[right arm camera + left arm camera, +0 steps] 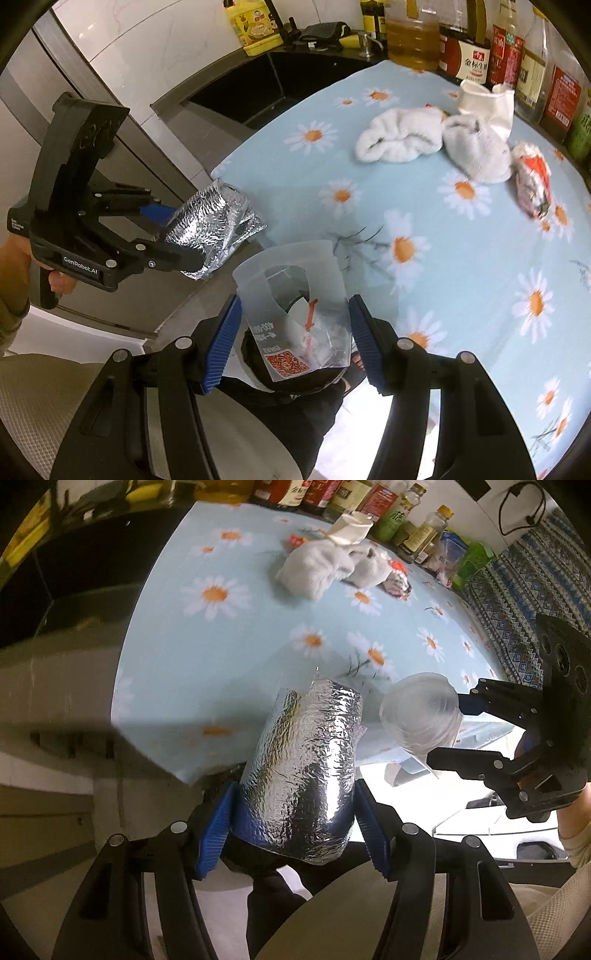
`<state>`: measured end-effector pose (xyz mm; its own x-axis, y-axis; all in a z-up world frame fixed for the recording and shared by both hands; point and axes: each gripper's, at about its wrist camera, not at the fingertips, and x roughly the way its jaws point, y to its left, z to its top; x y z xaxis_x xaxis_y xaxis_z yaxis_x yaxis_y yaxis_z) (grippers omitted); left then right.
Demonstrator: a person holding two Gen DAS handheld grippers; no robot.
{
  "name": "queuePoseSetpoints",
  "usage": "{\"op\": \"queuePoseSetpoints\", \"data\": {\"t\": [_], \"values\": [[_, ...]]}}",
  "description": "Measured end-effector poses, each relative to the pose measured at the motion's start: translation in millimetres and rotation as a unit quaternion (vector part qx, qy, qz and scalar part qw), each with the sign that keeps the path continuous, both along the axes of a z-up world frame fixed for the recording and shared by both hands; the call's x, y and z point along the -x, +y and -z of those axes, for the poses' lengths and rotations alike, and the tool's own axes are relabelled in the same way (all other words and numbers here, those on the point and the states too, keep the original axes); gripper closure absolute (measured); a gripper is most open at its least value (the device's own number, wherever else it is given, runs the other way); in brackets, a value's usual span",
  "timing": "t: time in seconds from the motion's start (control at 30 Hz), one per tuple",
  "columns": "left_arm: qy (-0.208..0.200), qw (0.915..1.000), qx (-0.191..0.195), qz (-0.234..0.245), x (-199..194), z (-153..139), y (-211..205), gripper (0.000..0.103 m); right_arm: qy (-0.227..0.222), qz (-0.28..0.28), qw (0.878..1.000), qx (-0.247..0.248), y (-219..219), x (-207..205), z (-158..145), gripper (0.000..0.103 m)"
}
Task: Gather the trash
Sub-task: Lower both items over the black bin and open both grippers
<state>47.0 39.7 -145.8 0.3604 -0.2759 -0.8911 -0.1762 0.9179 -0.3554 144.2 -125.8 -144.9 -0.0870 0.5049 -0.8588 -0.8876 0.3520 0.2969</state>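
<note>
Tablecloth (pixel 461 258); plastic cup (pixel 295 314) w/ scraps.

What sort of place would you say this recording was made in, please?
Most likely a home kitchen: a row of sauce and oil bottles lines the back of a daisy-print tablecloth, with a dark sink alongside.

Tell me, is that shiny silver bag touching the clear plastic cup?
Apart. In the right wrist view, dark background shows between the silver bag and the plastic cup, each held in its own gripper.
</note>
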Motion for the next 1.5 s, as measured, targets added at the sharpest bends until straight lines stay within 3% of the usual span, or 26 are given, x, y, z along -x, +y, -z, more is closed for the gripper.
{"op": "queuePoseSetpoints", "data": {"t": [0.57,1.0,1.13,1.5], "values": [[0.044,0.9981,0.04,-0.017,48,51,-4,0.042,0.051,0.029,0.998,0.024,5,42,41,0.043],[0.059,0.9971,0.043,-0.022,49,63,-8,0.038,0.076,0.055,0.995,0.032,4,44,60,0.042],[0.065,0.997,0.034,-0.024,45,63,-9,0.028,0.087,0.067,0.993,0.037,4,38,63,0.027],[0.068,0.9968,0.033,-0.027,42,64,-4,0.028,0.083,0.073,0.993,0.038,-6,30,57,0.027]]}}
